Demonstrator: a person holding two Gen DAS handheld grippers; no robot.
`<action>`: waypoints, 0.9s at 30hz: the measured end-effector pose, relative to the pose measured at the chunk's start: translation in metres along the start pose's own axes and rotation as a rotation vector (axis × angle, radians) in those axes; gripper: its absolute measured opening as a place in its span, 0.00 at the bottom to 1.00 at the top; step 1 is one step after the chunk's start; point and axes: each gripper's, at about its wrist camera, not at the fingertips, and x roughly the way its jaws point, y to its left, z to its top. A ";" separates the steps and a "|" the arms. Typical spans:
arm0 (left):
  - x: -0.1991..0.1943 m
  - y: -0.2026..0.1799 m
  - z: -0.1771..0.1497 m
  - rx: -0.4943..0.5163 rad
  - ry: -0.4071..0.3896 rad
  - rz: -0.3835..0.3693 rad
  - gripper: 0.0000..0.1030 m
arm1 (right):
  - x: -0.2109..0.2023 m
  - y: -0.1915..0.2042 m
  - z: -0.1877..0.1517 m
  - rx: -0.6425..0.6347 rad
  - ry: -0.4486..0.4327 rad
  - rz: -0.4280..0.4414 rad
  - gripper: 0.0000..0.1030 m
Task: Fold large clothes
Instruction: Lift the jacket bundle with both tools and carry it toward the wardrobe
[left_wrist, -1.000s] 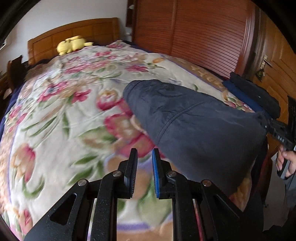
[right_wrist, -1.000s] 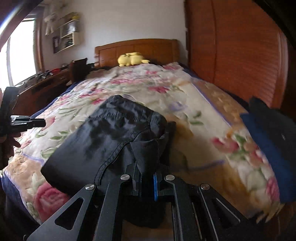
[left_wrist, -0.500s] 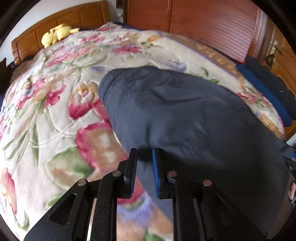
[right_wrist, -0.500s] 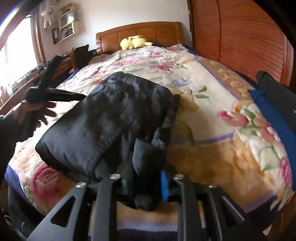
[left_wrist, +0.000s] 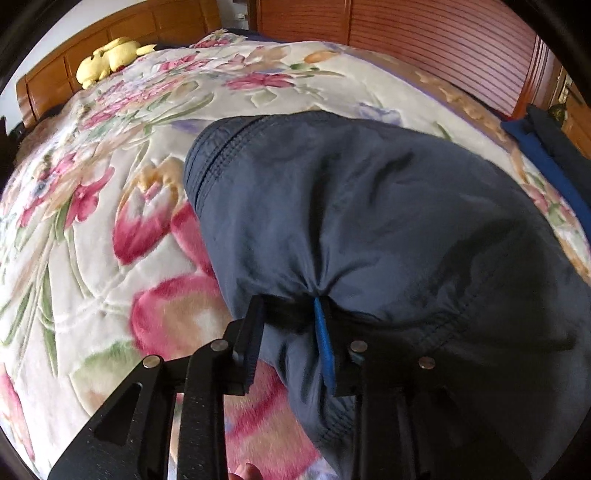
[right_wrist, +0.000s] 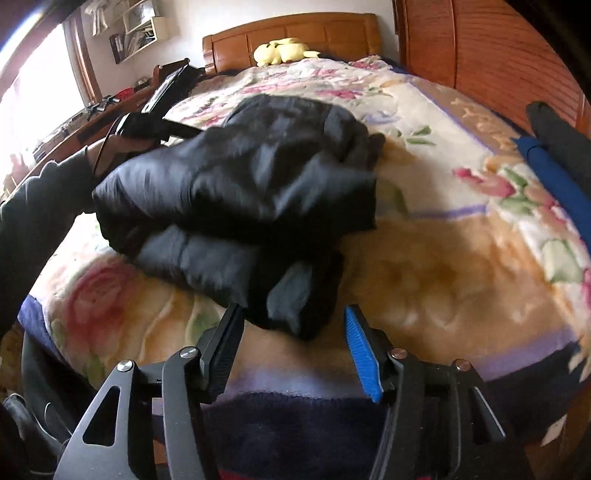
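No readable brand, label or writing on anything in either view. Dark navy garment (left_wrist: 369, 221), smooth thin woven cloth with a slight sheen, lies folded into a bulky bundle on the bed near its foot end; a stitched, ribbed hem band runs along its far left edge, and a curved seam crosses the near right part. In the right wrist view the same garment (right_wrist: 251, 192) reads almost black, layered in two puffy folds, the lower fold ending in a small rounded flap toward the camera. Bed cover (left_wrist: 110, 221) is a plush, embossed blanket, cream ground with large pink and red flowers and green leaves, purple stripe and dark blue border at the foot. Left gripper (left_wrist: 288, 310): black metal linkage arms with round rivets, one ribbed black pad and one blue pad; jaws opening, a pinched gather of the garment's edge between them, cloth puckered at the blue pad. Right gripper (right_wrist: 291, 317): same build, jaws opening and set wide apart, the flap lying just ahead between the tips, pads not pressing it. Yellow plush toy (right_wrist: 282, 50) sits against the panelled wooden headboard (right_wrist: 295, 29). Slatted reddish wood wardrobe doors (left_wrist: 424, 48) stand beside the bed. Blue and dark folded fabrics (right_wrist: 554, 162) lie at the bed's right edge.
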 end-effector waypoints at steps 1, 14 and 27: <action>0.002 -0.001 0.001 0.008 0.000 0.010 0.29 | -0.001 -0.002 0.001 0.009 -0.005 0.010 0.57; 0.017 0.041 0.007 -0.091 0.011 0.032 1.00 | 0.006 -0.008 0.010 0.019 -0.044 0.047 0.58; 0.007 0.056 0.027 -0.054 0.027 -0.092 1.00 | 0.039 -0.005 0.013 0.030 -0.015 0.035 0.58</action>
